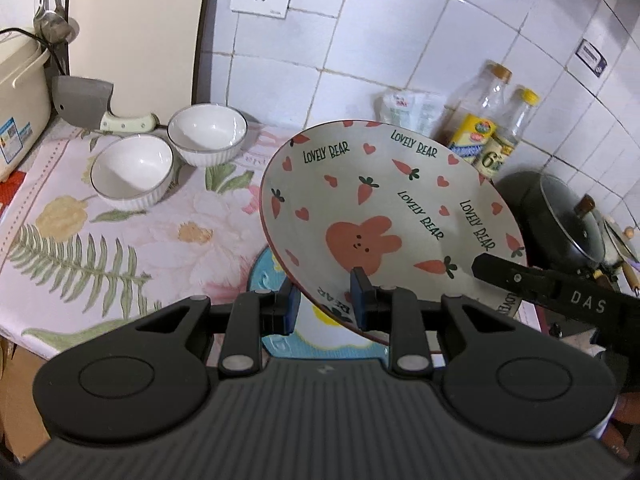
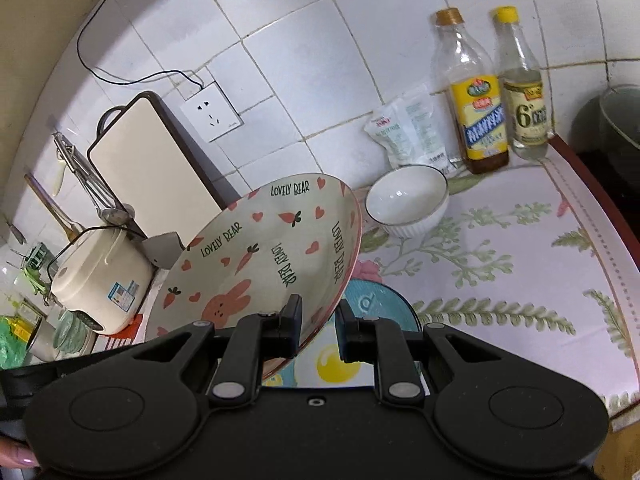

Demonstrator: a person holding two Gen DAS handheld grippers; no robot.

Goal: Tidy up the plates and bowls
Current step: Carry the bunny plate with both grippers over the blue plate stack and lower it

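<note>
Above the floral counter (image 1: pixel 120 216), both grippers hold one plate (image 1: pixel 384 200) in the air.

The left gripper (image 1: pixel 326 306) is clamped on the plate's near rim, one pad under it and one on its printed face; the right gripper (image 2: pixel 318 328) pinches the opposite rim the same way. The plate tilts over a blue mat (image 2: pixel 384 304). Two white bowls (image 1: pixel 132 172) (image 1: pixel 206 134) sit touching on the counter near a cleaver (image 1: pixel 86 100); two bottles (image 2: pixel 476 92) (image 2: pixel 524 84) stand against the tiled wall.

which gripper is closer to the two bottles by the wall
Right. The right gripper holds the rabbit plate on the side toward the bottles; the left gripper grips the plate's opposite edge, toward the white bowls.
</note>
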